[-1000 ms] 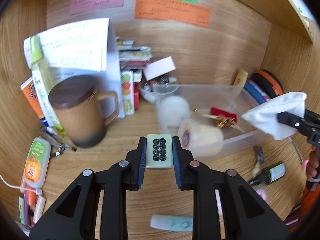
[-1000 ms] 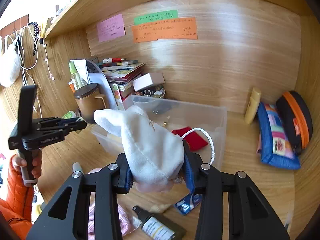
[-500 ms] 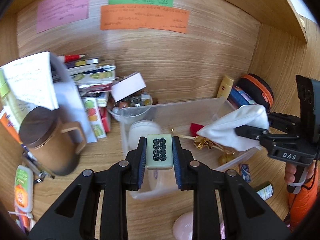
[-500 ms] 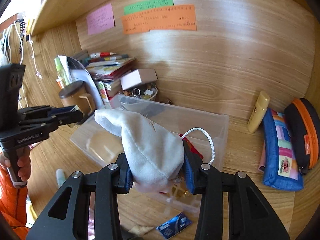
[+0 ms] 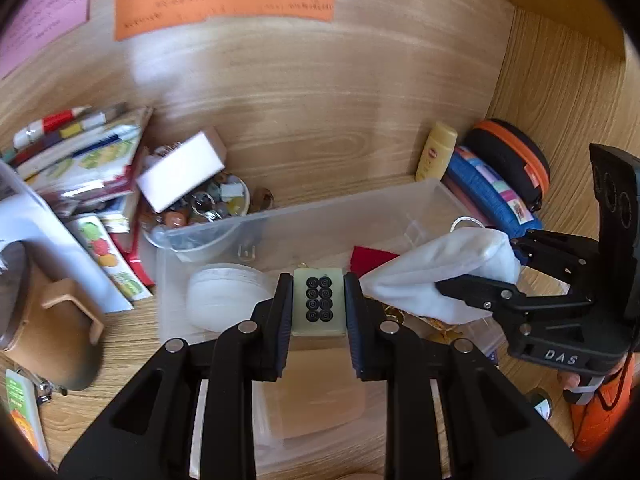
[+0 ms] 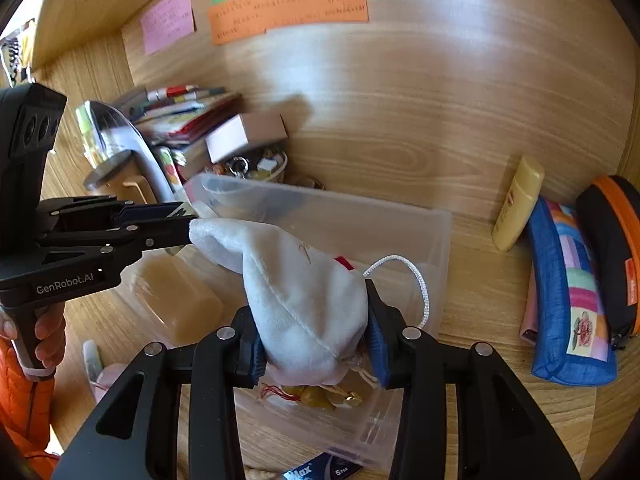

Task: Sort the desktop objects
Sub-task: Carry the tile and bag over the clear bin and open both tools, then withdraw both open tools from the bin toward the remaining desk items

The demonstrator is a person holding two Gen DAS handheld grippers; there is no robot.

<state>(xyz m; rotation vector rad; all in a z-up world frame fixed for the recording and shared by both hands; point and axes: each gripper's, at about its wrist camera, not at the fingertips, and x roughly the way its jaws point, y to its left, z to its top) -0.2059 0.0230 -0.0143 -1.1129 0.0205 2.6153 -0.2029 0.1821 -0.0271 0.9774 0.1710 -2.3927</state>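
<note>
My left gripper (image 5: pixel 319 304) is shut on a pale green mahjong tile (image 5: pixel 319 300) with black circles, held above the clear plastic bin (image 5: pixel 312 212). My right gripper (image 6: pixel 312 332) is shut on a white drawstring pouch (image 6: pixel 304 296), also above the bin (image 6: pixel 400 216). The pouch (image 5: pixel 436 272) and right gripper (image 5: pixel 476 288) show at the right of the left wrist view. The left gripper (image 6: pixel 182 220) shows at the left of the right wrist view. The bin holds a round white container (image 5: pixel 224 296), a tan soap-like block (image 6: pixel 176 300), a red item (image 5: pixel 372 258) and gold trinkets (image 6: pixel 320 394).
A brown lidded mug (image 5: pixel 44 320) stands left of the bin. Stacked books (image 5: pixel 80 152), a white box (image 5: pixel 180 176) and a bowl of trinkets (image 5: pixel 208 208) sit behind. A yellow bottle (image 6: pixel 518 200), blue pouch (image 6: pixel 568 304) and black-orange case (image 6: pixel 616 248) are at the right.
Both grippers have moved forward over the bin, which now fills more of each view. Both kept their hold.
</note>
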